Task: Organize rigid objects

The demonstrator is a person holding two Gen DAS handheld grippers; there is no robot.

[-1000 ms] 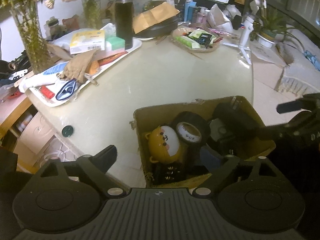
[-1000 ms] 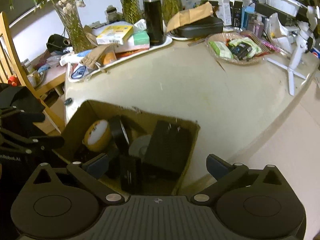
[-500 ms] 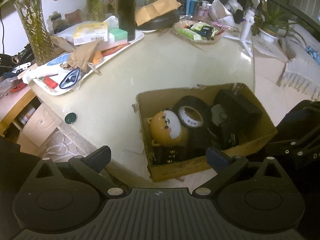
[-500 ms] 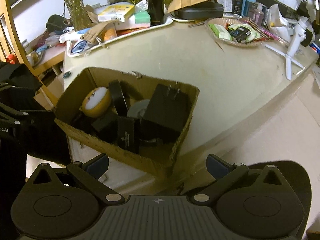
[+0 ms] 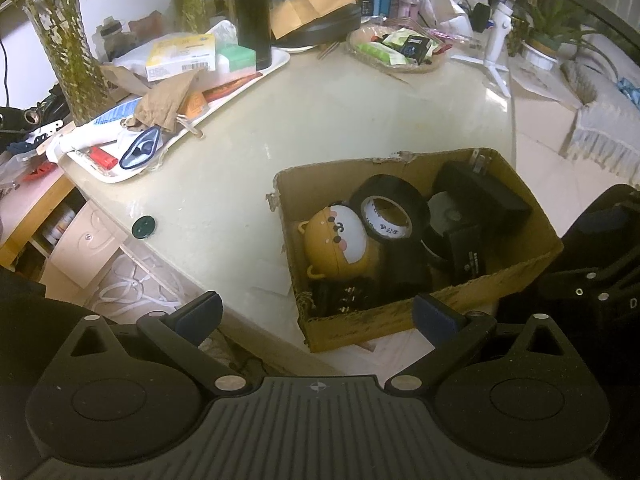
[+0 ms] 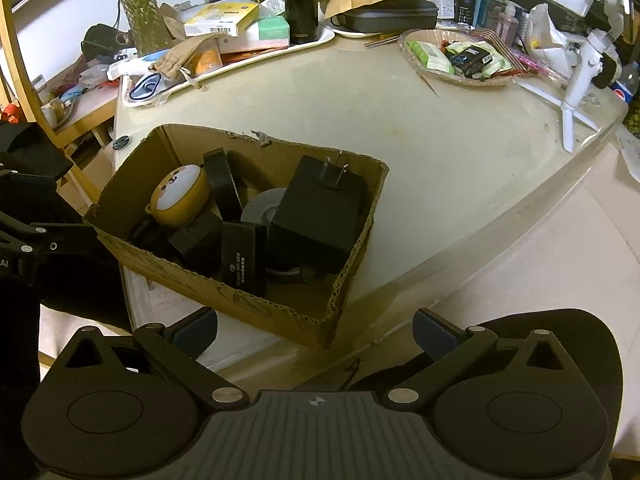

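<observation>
Both tongs, left (image 5: 316, 314) and right (image 6: 314, 326), are held wide open and empty; the stiff, probably heavy power adapter (image 6: 320, 210) in the cardboard box (image 6: 256, 304) is best gripped across its flat sides.

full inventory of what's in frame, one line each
cardboard box: 1, brown, table's near edge
bear toy: 1, yellow, in box
tape roll: 1, black, in box
power adapter: 1, black, in box, prongs up
thermos: 1, black, on tray
tray: 1, white, far left, cluttered
basket: 1, woven, far right, packets inside
tripod: 1, white, right edge
left gripper: open, empty
right gripper: open, empty
</observation>
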